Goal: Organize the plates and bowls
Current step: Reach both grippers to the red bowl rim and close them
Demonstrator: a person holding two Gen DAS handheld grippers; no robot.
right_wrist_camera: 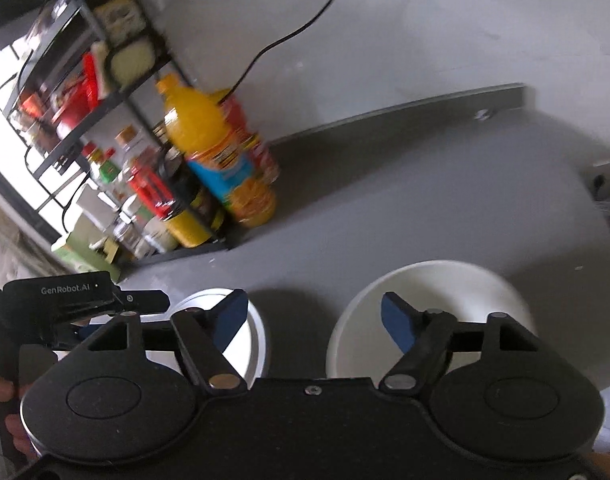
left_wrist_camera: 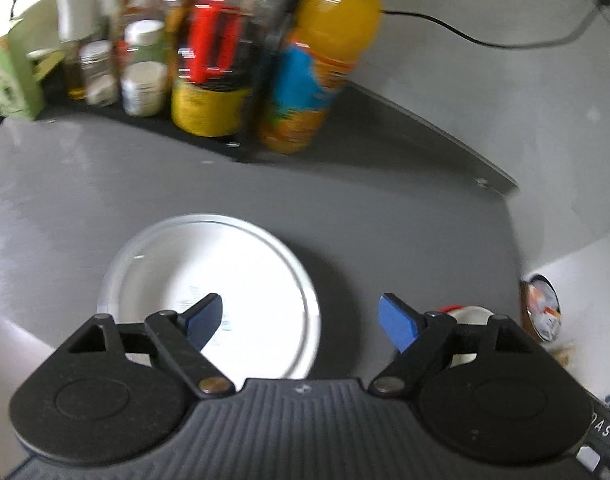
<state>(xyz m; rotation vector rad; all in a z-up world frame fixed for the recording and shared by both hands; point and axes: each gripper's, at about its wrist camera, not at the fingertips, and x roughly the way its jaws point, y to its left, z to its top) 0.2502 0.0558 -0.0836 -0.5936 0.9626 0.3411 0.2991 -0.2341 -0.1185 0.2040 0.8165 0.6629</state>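
Note:
A white plate with a grey rim lies on the grey counter, under the left finger of my left gripper, which stands open above the plate's right edge with nothing held. In the right wrist view the same plate sits low on the left, and a white bowl rests at the lower right. My right gripper is open, its right finger over the bowl's left rim and its left finger over the plate's right edge. The left gripper's body shows at the left edge.
A black wire rack full of jars and bottles stands at the back left, with a big orange juice bottle next to it. A black cable runs along the wall. A small container sits beyond the counter's right edge.

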